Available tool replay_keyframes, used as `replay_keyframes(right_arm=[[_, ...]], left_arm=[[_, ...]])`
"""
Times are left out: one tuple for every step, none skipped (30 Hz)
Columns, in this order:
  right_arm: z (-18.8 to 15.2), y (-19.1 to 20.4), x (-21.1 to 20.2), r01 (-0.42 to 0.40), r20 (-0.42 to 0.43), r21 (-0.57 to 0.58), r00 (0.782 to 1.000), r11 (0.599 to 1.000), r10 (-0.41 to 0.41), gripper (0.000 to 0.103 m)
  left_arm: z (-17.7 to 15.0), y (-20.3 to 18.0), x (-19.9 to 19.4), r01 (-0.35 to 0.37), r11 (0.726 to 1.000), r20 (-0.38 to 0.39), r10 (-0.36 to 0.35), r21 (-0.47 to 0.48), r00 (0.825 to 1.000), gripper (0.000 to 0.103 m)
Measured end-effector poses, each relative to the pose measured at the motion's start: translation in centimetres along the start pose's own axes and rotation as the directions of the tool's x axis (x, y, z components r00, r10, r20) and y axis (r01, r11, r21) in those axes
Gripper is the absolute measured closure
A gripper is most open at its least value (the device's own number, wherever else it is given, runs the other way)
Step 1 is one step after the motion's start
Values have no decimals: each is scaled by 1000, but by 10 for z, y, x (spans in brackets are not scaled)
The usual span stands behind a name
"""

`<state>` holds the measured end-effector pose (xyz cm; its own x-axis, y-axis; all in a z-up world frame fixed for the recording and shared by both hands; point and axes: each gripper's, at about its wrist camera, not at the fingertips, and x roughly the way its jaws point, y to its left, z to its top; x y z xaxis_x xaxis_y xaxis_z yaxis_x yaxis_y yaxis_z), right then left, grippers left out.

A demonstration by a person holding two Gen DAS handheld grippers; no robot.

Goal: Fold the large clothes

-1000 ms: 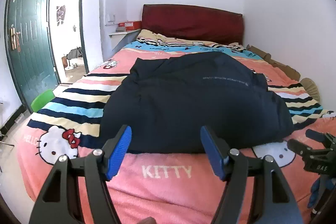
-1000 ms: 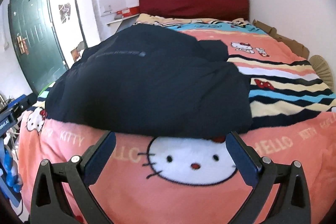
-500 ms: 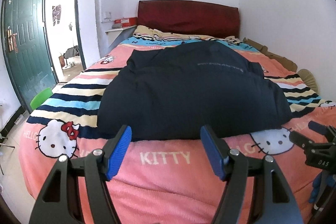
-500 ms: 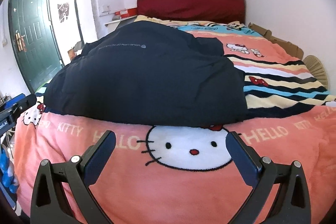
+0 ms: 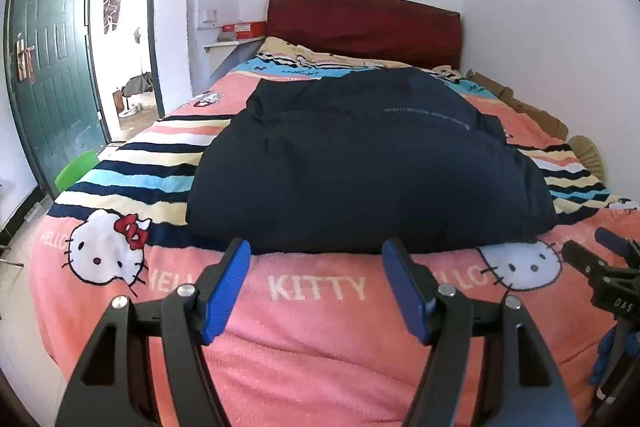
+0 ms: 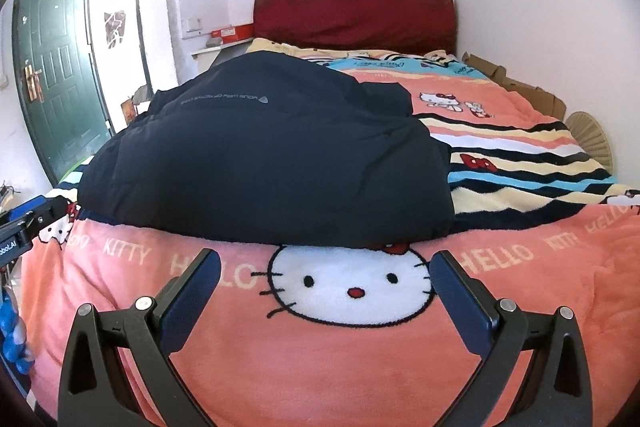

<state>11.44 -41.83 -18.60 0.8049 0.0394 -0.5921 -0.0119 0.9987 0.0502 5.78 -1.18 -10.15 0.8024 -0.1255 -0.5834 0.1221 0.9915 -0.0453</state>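
**Folded jacket on the bed, both tongs held clear**

White-walled bedroom, daylight from an open doorway on the left. Green door swung inward beside it. Dark red headboard against the far wall; small shelf with a red box just left of it.

Bed covered by a pink cartoon-cat blanket with bands of navy, cream and blue stripes. Lettering "KITTY" reads across the near edge.

Navy padded jacket lies in the middle of the bed, folded into a thick, roughly rectangular bundle. A line of small pale print runs across its upper panel. Its near hem rests on the pink band, just above a cat face printed on the blanket. Some loose fabric bunches at the far right corner in the right wrist view.

Left tongs: blue pads spread apart, nothing between them, hovering short of the jacket's near hem, no contact seen.

Right tongs: pads wide apart, released, framing the cat face, not touching the jacket.

Each tool shows at the edge of the other's view: the right one at the left view's right margin, the left one at the right view's left margin.

Flattened cardboard lies along the bed's right side by the wall. A green object sits on the floor near the door.
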Motion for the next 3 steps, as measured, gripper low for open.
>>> replay_keyframes(right_arm=[[0,0,0,2,-1,-3,1000,1000,-2,0],[0,1,-1,4,1,-6,1000,1000,-4,0],[0,1,-1,3,3,-7,1000,1000,-3,0]], left_arm=[[0,-1,0,-4,1000,-2,4,4,1000,36],[0,-1,0,-6,1000,-2,6,8,1000,36],[-1,-1,0,-8,1000,-2,8,12,1000,36]])
